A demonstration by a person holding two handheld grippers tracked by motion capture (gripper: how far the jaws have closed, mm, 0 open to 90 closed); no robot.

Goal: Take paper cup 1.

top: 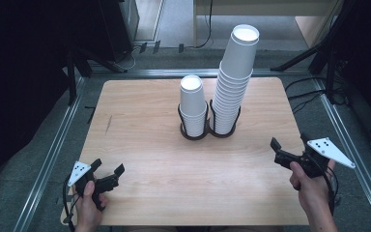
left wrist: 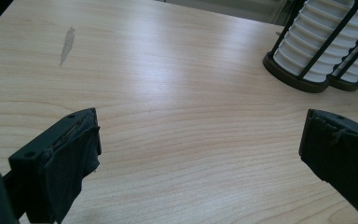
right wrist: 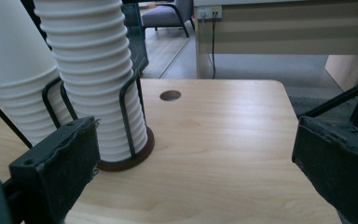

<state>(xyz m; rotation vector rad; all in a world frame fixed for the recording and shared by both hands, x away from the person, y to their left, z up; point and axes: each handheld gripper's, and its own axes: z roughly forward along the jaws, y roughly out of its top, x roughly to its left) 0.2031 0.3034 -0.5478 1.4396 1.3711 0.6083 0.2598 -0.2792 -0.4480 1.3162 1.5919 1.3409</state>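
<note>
Paper cups (top: 234, 82) stand in two stacks, each in a black wire holder (top: 194, 130), side by side at the middle of the worktop (top: 140, 111), well ahead of both tongs and between them. Of the two, the taller stack (right wrist: 91, 70) is nearer the right tongs (top: 290, 150), the shorter stack (top: 193, 104) nearer the left tongs (top: 108, 175). Both tongs are held at the near corners, jaws wide apart with nothing between them.
</note>
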